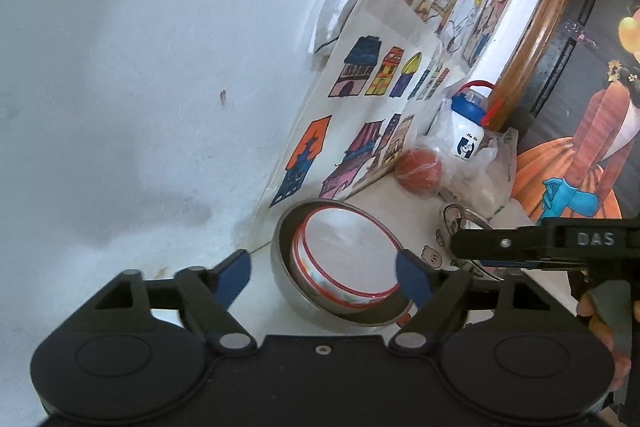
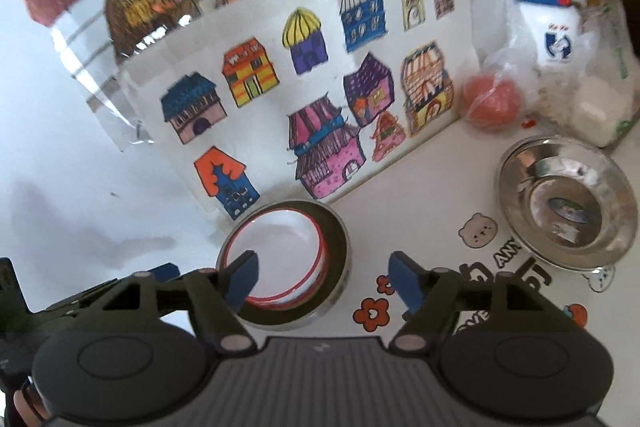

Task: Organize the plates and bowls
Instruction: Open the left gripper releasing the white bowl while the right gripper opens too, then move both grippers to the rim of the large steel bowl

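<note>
While both the left gripper and right gripper are held open and empty, red-rimmed white bowls are seen nested in a steel bowl, left of a steel plate.

- Our left tool has its blue-padded fingers spread wide, gripping nothing.
- Our right tool is likewise spread and empty; it reaches in sideways in the left wrist view.
</note>
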Demonstrator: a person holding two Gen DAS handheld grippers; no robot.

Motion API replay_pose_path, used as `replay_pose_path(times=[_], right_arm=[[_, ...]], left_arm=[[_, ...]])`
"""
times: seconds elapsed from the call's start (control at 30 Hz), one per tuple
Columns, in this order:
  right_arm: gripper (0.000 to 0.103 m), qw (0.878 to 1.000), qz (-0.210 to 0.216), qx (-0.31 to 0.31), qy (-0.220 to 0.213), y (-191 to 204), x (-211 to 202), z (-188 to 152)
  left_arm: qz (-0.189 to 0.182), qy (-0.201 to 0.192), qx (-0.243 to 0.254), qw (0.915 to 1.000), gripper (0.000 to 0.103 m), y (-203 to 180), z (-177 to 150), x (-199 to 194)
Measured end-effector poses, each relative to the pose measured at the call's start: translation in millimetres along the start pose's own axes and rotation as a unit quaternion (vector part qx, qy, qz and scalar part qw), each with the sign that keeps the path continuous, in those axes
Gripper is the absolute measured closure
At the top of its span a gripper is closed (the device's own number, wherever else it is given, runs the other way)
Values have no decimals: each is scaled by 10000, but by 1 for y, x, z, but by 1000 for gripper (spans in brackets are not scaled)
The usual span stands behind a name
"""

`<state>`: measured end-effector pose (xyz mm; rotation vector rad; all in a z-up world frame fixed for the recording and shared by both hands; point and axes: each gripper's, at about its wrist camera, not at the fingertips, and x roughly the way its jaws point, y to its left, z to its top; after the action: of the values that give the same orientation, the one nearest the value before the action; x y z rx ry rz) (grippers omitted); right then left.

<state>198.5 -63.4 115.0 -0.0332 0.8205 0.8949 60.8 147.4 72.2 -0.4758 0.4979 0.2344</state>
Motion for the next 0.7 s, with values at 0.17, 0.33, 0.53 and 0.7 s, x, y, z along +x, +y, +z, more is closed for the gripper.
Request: replay_pose_path(times=[0.17,0.33,0.53,0.7], right_arm=[[10,9996,-91,-31,-280,7,-18,-17],[0,9989,-128,30,-454,10,-26,-33],[0,9983,-254,-59,-521,11,-29,-50],[0,9969,-453,-265,-592,15,-27,-61]], left_arm=[[10,-76,91,9999,6,1,-5,-11],[121,-57,175,9998,1,7,-13,-22],[329,49,136,9994,1,22,-21,-29],[640,218,113,9976,1,34,-25,-24]])
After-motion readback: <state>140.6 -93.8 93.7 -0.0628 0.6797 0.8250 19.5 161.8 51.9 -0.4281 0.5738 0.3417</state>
